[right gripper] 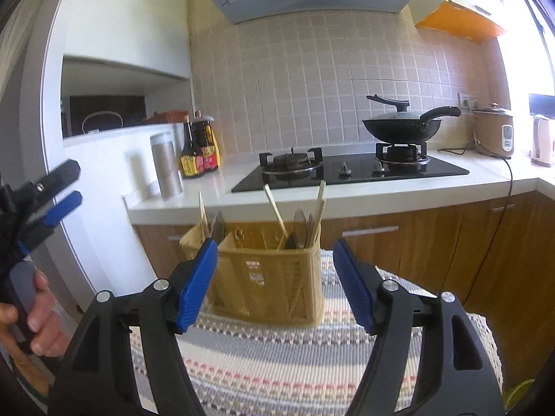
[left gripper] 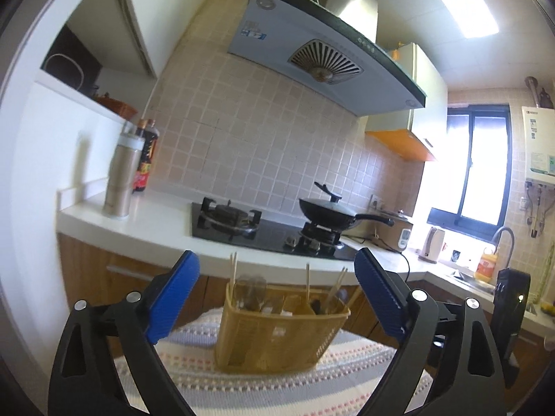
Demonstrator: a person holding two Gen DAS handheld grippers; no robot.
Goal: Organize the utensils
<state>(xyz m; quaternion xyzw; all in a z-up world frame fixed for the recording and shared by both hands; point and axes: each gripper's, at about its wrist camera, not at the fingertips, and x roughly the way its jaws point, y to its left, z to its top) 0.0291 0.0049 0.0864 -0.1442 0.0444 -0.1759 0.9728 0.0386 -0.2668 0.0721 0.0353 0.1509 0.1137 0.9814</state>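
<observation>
A yellow plastic utensil basket point(left gripper: 277, 329) stands on a striped woven mat point(left gripper: 263, 388). It also shows in the right wrist view point(right gripper: 267, 277). Wooden chopsticks point(right gripper: 275, 209) and dark spoons point(right gripper: 300, 223) stick up out of its compartments. My left gripper point(left gripper: 277, 263) is open and empty, held back from the basket and above the mat. My right gripper point(right gripper: 275, 246) is open and empty, just in front of the basket. The left gripper also appears at the left edge of the right wrist view point(right gripper: 64, 187), held in a hand.
Behind the basket runs a white counter point(right gripper: 347, 197) with a black gas hob point(right gripper: 347, 170), a wok point(right gripper: 402, 128), sauce bottles point(right gripper: 199, 152) and a steel flask point(right gripper: 166, 166). Wooden cabinet fronts point(right gripper: 433, 242) stand below. A range hood point(left gripper: 322, 62) hangs above.
</observation>
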